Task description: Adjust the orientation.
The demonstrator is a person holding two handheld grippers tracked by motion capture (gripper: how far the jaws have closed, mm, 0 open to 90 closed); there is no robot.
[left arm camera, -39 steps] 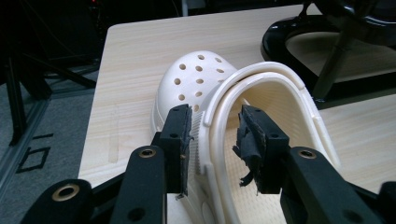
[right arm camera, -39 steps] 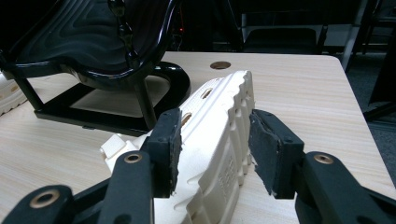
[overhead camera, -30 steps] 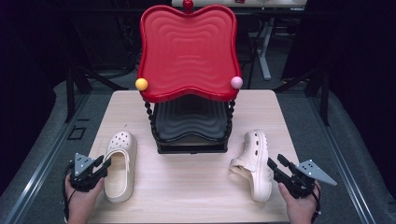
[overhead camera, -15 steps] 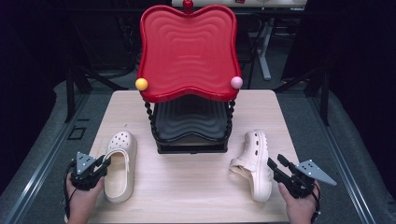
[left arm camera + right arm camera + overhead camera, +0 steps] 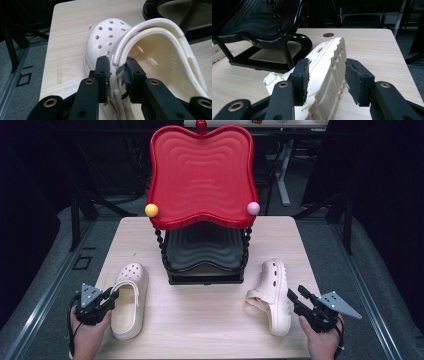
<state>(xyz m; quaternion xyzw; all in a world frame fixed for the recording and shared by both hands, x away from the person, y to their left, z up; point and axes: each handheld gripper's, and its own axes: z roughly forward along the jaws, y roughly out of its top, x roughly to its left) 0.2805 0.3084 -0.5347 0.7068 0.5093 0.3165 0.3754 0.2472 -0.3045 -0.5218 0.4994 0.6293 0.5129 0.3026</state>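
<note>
Left gripper (image 5: 115, 72) has just been closing, jaws pinching left clog's (image 5: 128, 296) rim. Right gripper (image 5: 327, 80) open astride right clog's (image 5: 329, 75) sole; embossed sole text unreadable.

Field notes. Two cream foam clogs with round vent holes lie on the pale wooden table, well apart, one to each side of the black lower tray.

Left cream foam clog (image 5: 129, 297): upright on its sole, toe pointing away from me, opening facing up. Its heel strap (image 5: 150, 30) is folded forward over the opening. My left gripper (image 5: 102, 301) has been closing on the side wall near the heel; the rim sits between my pads.

Right cream foam clog (image 5: 272, 295): tipped onto its side, ridged sole facing right, toe away from me. The sole edge lies between the parted pads of my right gripper (image 5: 296, 295).
</note>
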